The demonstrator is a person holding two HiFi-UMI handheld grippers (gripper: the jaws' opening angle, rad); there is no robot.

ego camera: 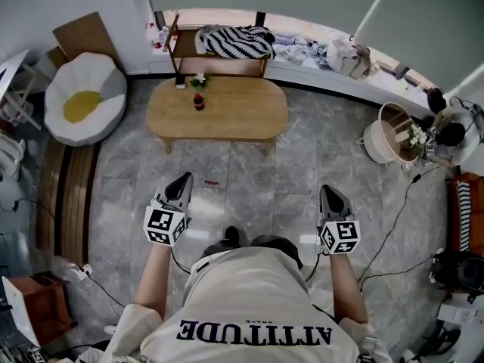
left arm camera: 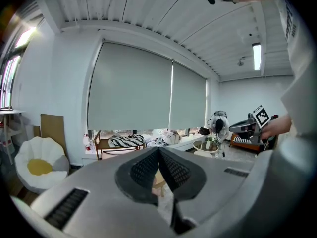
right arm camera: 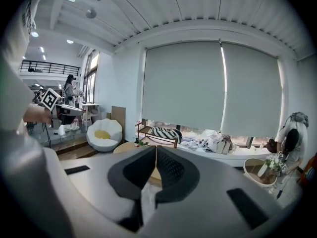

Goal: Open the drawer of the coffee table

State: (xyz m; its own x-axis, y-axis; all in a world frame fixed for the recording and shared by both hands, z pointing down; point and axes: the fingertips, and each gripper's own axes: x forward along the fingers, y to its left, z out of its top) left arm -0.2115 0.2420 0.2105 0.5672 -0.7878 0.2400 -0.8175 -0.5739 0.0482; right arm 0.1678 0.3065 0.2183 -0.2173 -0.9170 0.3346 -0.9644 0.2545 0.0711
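The oval wooden coffee table (ego camera: 218,110) stands on the grey tiled floor ahead of me, with a small dark bottle (ego camera: 198,101) and a little plant (ego camera: 199,80) on top. No drawer front shows from above. My left gripper (ego camera: 181,181) and right gripper (ego camera: 330,196) are held out side by side, well short of the table, both shut with nothing between the jaws. In the left gripper view the left gripper (left arm camera: 158,150) points across the room at the window, with the table (left arm camera: 158,182) partly hidden behind its jaws. The right gripper (right arm camera: 155,150) does the same.
A white flower-shaped cushion seat (ego camera: 83,98) lies at the left. A wooden shelf (ego camera: 219,51) with a striped cloth stands behind the table. A round white side table (ego camera: 393,134) with flowers is at the right. Cables run over the floor at the right.
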